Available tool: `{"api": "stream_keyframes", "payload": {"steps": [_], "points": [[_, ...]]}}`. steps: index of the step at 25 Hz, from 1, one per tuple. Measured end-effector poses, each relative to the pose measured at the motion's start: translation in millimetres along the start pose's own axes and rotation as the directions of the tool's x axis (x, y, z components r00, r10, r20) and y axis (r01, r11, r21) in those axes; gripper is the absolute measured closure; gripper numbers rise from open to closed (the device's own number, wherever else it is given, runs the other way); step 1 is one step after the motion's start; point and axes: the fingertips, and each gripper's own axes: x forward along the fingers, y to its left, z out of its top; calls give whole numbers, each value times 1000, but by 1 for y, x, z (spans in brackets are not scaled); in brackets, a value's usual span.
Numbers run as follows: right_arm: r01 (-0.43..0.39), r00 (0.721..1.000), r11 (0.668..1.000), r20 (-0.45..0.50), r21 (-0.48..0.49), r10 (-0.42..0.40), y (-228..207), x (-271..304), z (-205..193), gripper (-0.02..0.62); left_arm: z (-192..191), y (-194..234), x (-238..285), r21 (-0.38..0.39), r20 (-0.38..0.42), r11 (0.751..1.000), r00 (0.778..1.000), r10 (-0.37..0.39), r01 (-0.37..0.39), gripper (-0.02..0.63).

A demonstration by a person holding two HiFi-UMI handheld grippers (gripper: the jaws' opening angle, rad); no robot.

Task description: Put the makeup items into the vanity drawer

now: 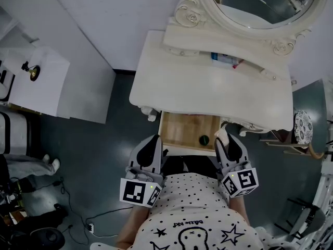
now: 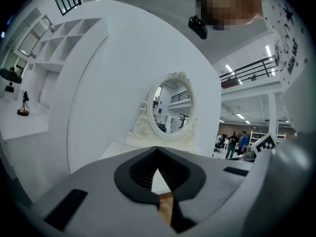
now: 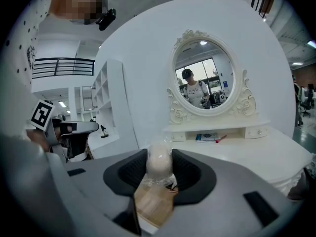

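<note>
The white vanity (image 1: 208,95) has its drawer (image 1: 182,130) pulled out, showing a wooden bottom. A small dark round item (image 1: 204,139) lies in it near the front right. My right gripper (image 1: 223,139) hangs over the drawer's right front corner, shut on a pale egg-shaped sponge in clear wrap (image 3: 159,163), with the drawer's wood (image 3: 153,204) showing below. My left gripper (image 1: 154,142) is at the drawer's left front corner. In the left gripper view its jaws (image 2: 157,154) meet at the tips with nothing between them. A blue-and-white packet with a red stick (image 1: 227,60) lies on the shelf under the mirror.
An oval mirror (image 1: 260,4) in a carved frame stands at the vanity's back. A round patterned stool (image 1: 303,126) sits to the right. A white side table with a small figurine (image 1: 32,73) stands at the left. Cables (image 1: 62,199) lie on the grey floor.
</note>
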Motion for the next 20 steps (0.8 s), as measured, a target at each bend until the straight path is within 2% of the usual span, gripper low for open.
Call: {"api": "stream_keyframes", "payload": {"steps": [5,9,20], "points": [[-11,999,999,-36,-47,10,-1,13,-1,437,1,5,-1,-5,2,1000,1000,10,-10,611],[-54,995,995,-90,-82,46,1,32,-9,437,1,9,-3,-10,1,1000,1000,19,-19,611],[-221,950,962,-261,-163,174,18,94,-62,437,-2,25,-13,-17,-18,996,996,85,-86,611]]}}
